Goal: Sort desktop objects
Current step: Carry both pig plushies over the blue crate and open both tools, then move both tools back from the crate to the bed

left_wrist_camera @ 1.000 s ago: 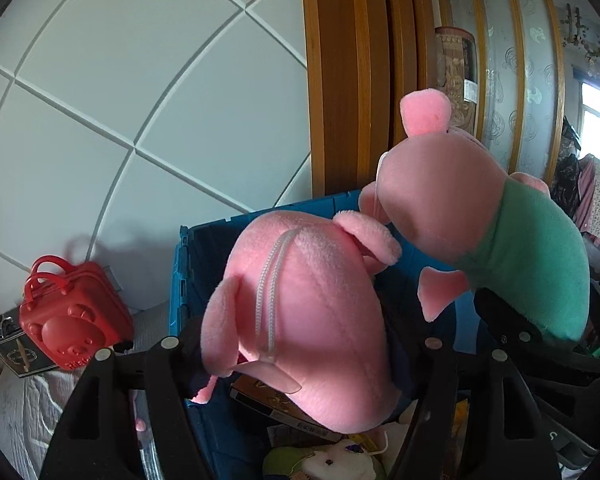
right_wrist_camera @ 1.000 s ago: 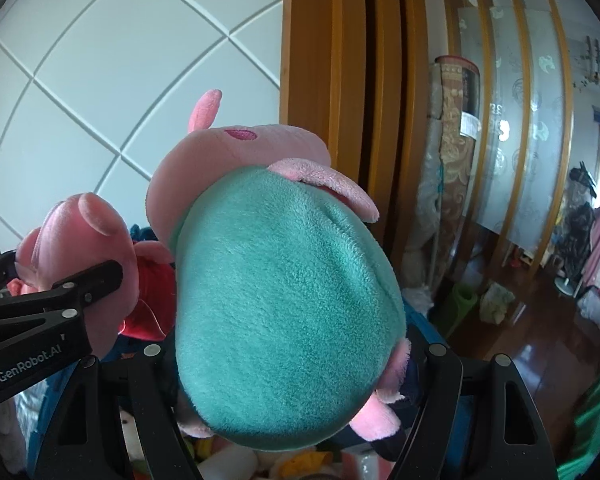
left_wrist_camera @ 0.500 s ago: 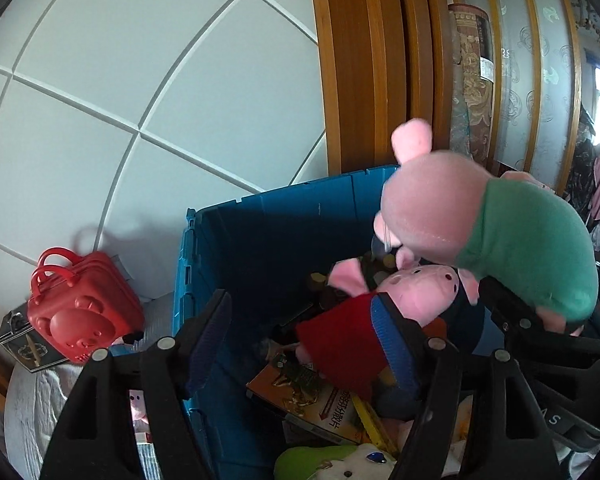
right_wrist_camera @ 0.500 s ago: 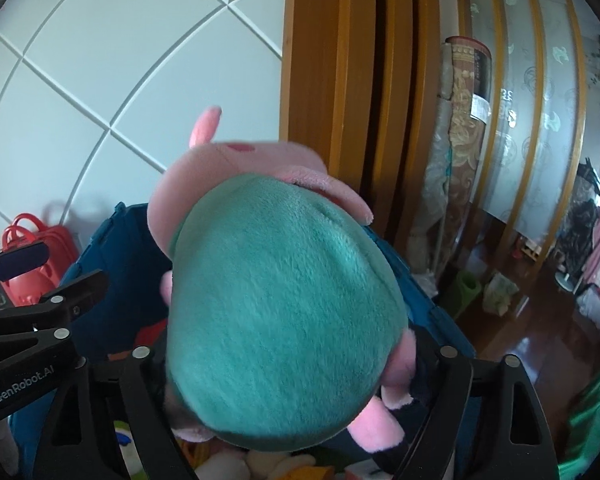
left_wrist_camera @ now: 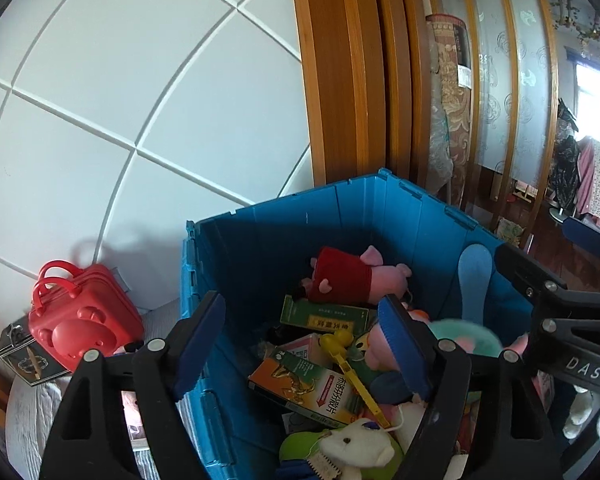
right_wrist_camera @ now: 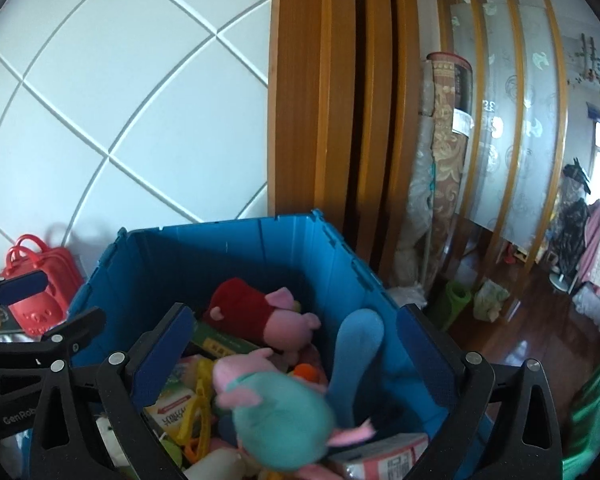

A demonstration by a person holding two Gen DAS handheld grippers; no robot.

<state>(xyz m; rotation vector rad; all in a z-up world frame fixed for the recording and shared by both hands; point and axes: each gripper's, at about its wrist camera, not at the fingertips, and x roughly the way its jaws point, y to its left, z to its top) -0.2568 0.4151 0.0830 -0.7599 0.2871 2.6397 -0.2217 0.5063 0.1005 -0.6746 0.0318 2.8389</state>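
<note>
A blue plastic crate point(left_wrist_camera: 284, 232) point(right_wrist_camera: 220, 256) holds several toys and boxes. A pink pig plush in a red dress point(left_wrist_camera: 348, 276) point(right_wrist_camera: 256, 312) lies near its back wall. A pink pig plush in a teal shirt point(right_wrist_camera: 280, 412) point(left_wrist_camera: 460, 336) is blurred just below my right gripper, among the crate's contents. My left gripper point(left_wrist_camera: 300, 344) is open and empty above the crate's left side. My right gripper point(right_wrist_camera: 296, 348) is open and empty above the crate.
A red toy suitcase point(left_wrist_camera: 76, 320) point(right_wrist_camera: 40, 292) stands left of the crate on a dark box point(left_wrist_camera: 20, 356). In the crate lie an orange medicine box point(left_wrist_camera: 308, 388), a green box point(left_wrist_camera: 324, 318), yellow tongs point(left_wrist_camera: 352, 372), a white plush point(left_wrist_camera: 356, 448). A wooden door frame point(left_wrist_camera: 340, 80) rises behind.
Both grippers have opened. The red-dress pig left my left gripper and lies in the crate. The teal-shirt pig left my right gripper and dropped into the crate.
</note>
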